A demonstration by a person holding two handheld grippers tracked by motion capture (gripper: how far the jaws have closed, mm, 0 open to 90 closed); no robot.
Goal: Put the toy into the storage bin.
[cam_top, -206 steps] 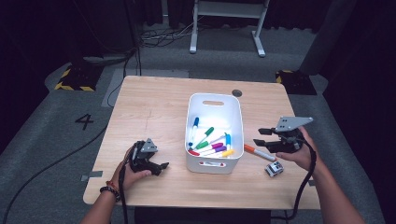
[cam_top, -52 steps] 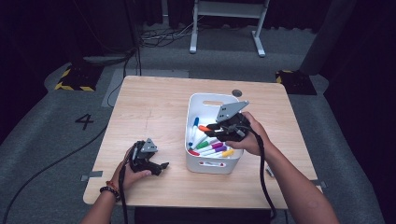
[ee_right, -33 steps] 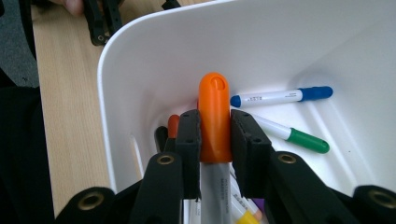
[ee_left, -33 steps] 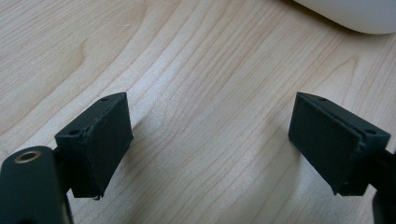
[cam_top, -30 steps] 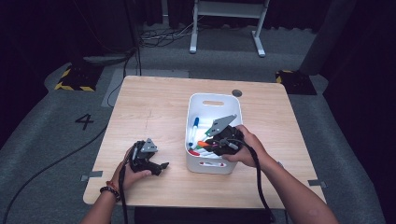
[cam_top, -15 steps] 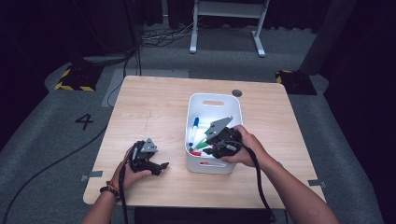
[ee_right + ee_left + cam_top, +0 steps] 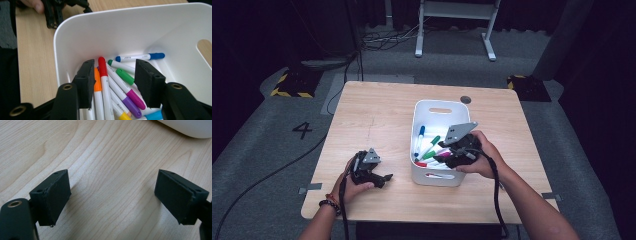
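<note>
A white bin (image 7: 439, 106) on the wooden table (image 7: 377, 115) holds several coloured markers. My right gripper (image 7: 443, 156) dips into the bin's near end. Its jaws have just been opening and now stand open over the markers (image 7: 113, 82), with the pads pressing on nothing. An orange marker (image 7: 97, 82) lies by the left pad, a red-capped one (image 7: 102, 65) beside it. Green (image 7: 125, 76) and blue (image 7: 140, 57) markers lie farther in. My left gripper (image 7: 382, 180) rests open on the table (image 7: 112, 197), left of the bin, with bare wood between its jaws.
A small dark round disc (image 7: 466, 99) sits in the tabletop behind the bin. The left hand and its gripper (image 7: 57, 10) lie just beyond the bin wall (image 7: 125, 30). The table's front edge (image 7: 412, 220) is near both forearms.
My right gripper brought an orange marker from the table right of the bin, lowered into the bin, and opened its jaws. The left gripper stayed put.
</note>
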